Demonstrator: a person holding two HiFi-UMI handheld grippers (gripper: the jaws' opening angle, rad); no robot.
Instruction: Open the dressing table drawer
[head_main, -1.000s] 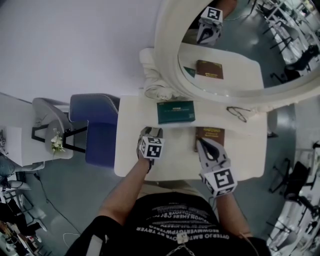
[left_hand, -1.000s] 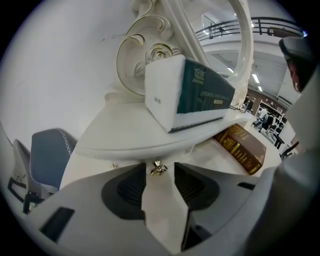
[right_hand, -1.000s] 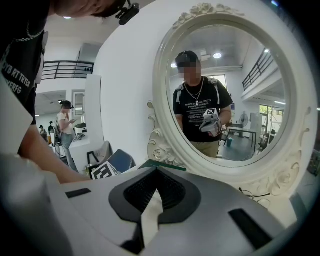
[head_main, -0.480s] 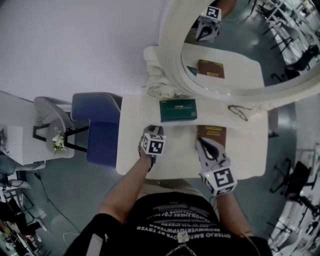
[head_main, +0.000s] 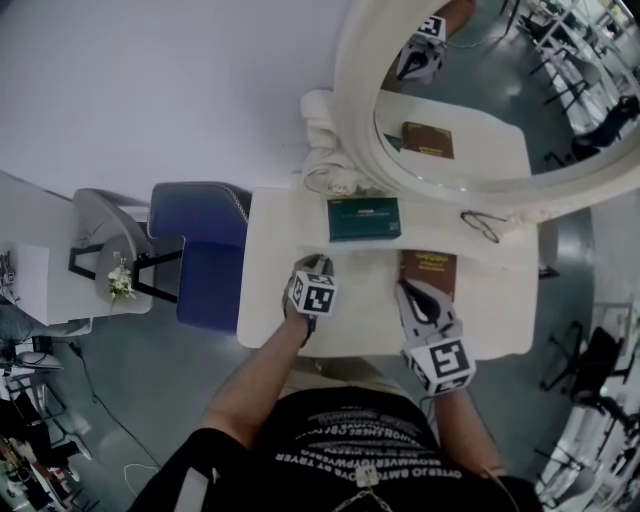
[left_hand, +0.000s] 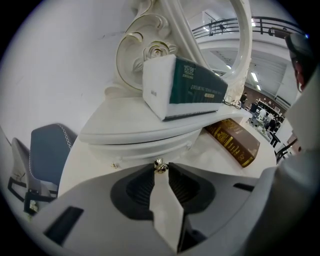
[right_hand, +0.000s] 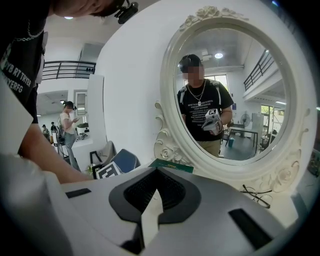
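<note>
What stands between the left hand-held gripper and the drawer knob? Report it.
Nothing visible. The left hand-held gripper has just been closing its jaws, and the small gold drawer knob is already clamped between their tips.

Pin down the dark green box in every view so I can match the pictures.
Head view: the dark green box lies on the tabletop, directly below the mirror frame.
Left gripper view: upper centre, its white end facing the camera.
Right gripper view: a green sliver at centre, at the frame's foot.
Shared landmark: the ornate white mirror frame.
</note>
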